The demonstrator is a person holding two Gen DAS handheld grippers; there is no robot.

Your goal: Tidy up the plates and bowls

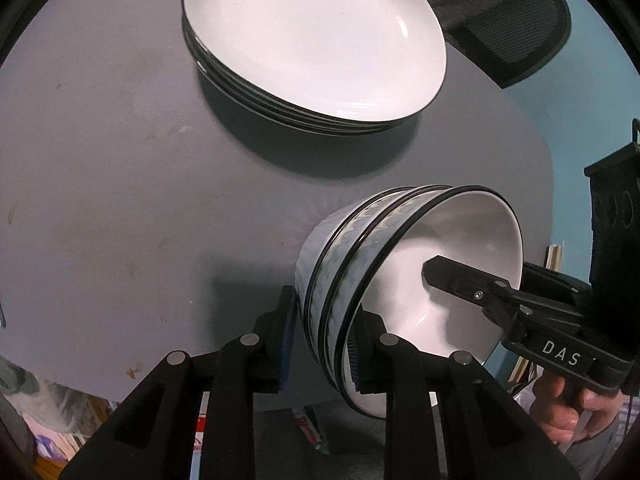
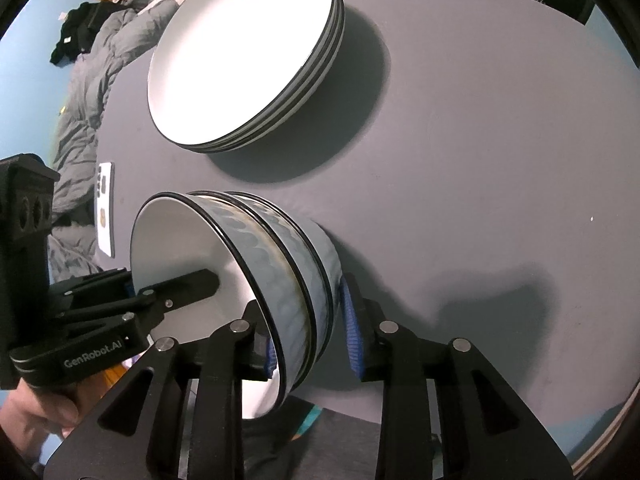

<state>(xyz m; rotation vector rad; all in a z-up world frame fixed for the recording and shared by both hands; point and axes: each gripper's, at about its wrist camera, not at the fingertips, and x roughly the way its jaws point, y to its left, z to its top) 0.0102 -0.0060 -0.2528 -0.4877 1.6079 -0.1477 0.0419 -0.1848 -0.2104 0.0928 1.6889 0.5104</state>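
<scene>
A stack of three white bowls (image 1: 400, 248) with a blue wave band stands on the grey table (image 1: 120, 160) near its front edge. My left gripper (image 1: 326, 308) straddles the stack's near wall, one pad inside, one outside, with a sliver of table showing beside the outer pad. My right gripper (image 2: 304, 300) straddles the opposite wall of the bowls (image 2: 280, 248) the same way, its outer pad a little off the wall. One finger (image 1: 452, 280) of the right gripper shows inside the top bowl. Behind stands a pile of white black-rimmed plates (image 1: 316, 40) (image 2: 240, 52).
A dark mesh chair (image 1: 512, 28) stands past the table's far right edge. A grey quilt (image 2: 80, 120) and a white phone-like slab (image 2: 106, 208) lie left of the table (image 2: 480, 160). A hand (image 1: 568, 412) holds the right gripper's handle.
</scene>
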